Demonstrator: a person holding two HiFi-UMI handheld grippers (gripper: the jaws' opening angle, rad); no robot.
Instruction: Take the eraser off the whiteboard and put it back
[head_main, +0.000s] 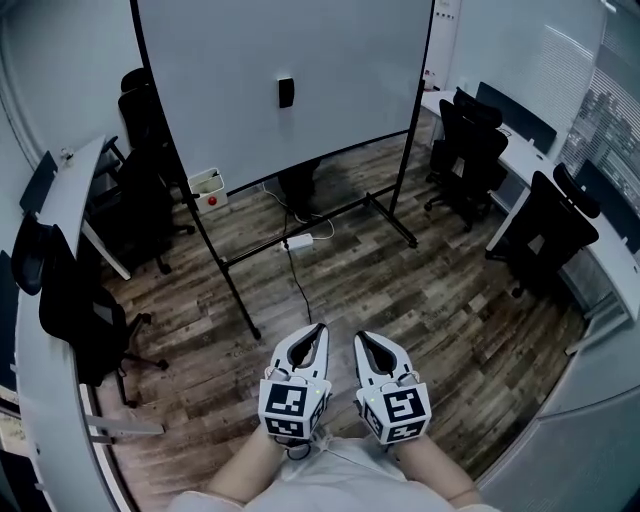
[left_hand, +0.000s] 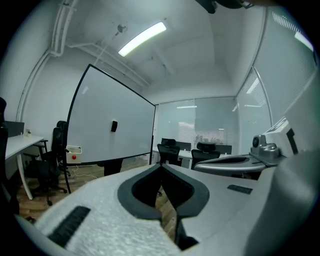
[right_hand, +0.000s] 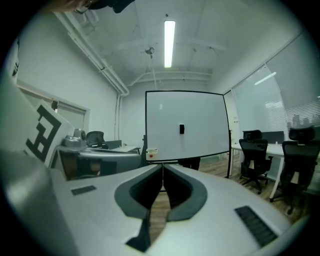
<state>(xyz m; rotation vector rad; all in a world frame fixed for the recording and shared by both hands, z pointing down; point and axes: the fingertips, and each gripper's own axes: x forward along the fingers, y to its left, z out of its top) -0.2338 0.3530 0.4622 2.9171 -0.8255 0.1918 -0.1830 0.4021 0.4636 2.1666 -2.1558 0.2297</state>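
A small black eraser (head_main: 286, 92) sticks to the white face of the standing whiteboard (head_main: 230, 70), far ahead of me; it also shows as a dark eraser (left_hand: 114, 126) in the left gripper view and a dark eraser (right_hand: 182, 129) in the right gripper view. My left gripper (head_main: 321, 327) and right gripper (head_main: 360, 337) are held side by side close to my body, well short of the board. Both are shut with nothing between their jaws. In their own views the left gripper (left_hand: 161, 165) and right gripper (right_hand: 163, 166) tips meet.
The whiteboard stands on a black frame with feet (head_main: 400, 225) on a wood floor. A white box with a red button (head_main: 208, 188) and a cable (head_main: 297, 270) lie near its base. Black office chairs (head_main: 470, 150) and desks (head_main: 60, 200) line both sides.
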